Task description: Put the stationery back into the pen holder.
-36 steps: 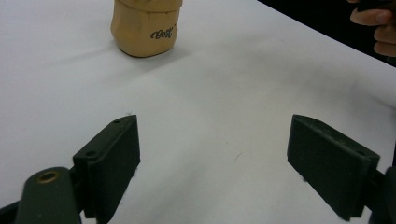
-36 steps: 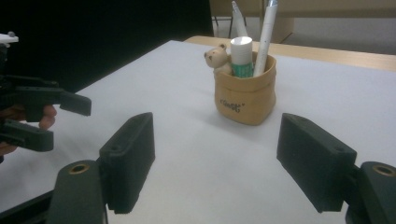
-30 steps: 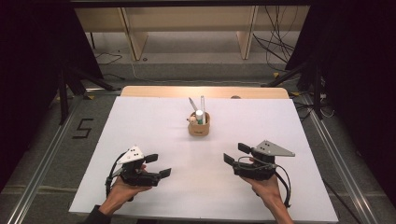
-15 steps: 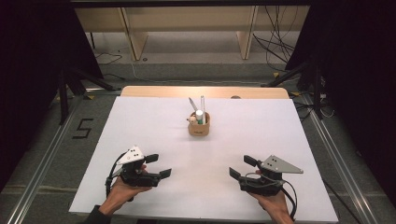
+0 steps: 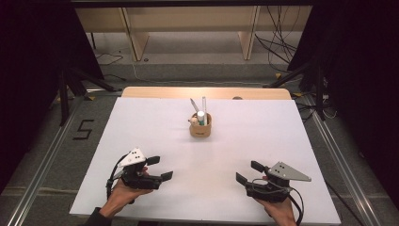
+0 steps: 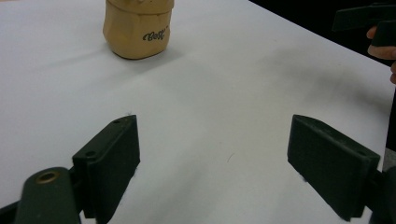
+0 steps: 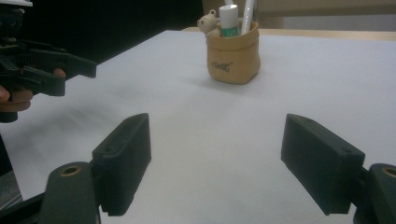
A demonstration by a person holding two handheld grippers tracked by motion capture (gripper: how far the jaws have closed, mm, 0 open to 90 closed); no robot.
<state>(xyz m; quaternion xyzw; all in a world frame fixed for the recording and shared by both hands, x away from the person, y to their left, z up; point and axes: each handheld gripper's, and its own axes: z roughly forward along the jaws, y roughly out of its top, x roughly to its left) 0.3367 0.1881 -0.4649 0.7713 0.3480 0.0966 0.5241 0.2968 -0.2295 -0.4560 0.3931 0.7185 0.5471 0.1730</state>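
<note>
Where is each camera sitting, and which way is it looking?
High view: above the table's near edge, looking forward and down; both hands hold the left gripper and right gripper.
Left gripper view: rides the left gripper, facing the pen pouch.
Right gripper view: rides the right gripper.
All share the pouch.

Matt tan paper-like pouch (image 5: 200,128), smooth white table (image 5: 141,127)

"Best" on tan pot (image 6: 138,29); "5" on floor (image 5: 83,129)

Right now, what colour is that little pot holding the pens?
Tan, with dark lettering; the pen pot shows best in the right gripper view.
</note>
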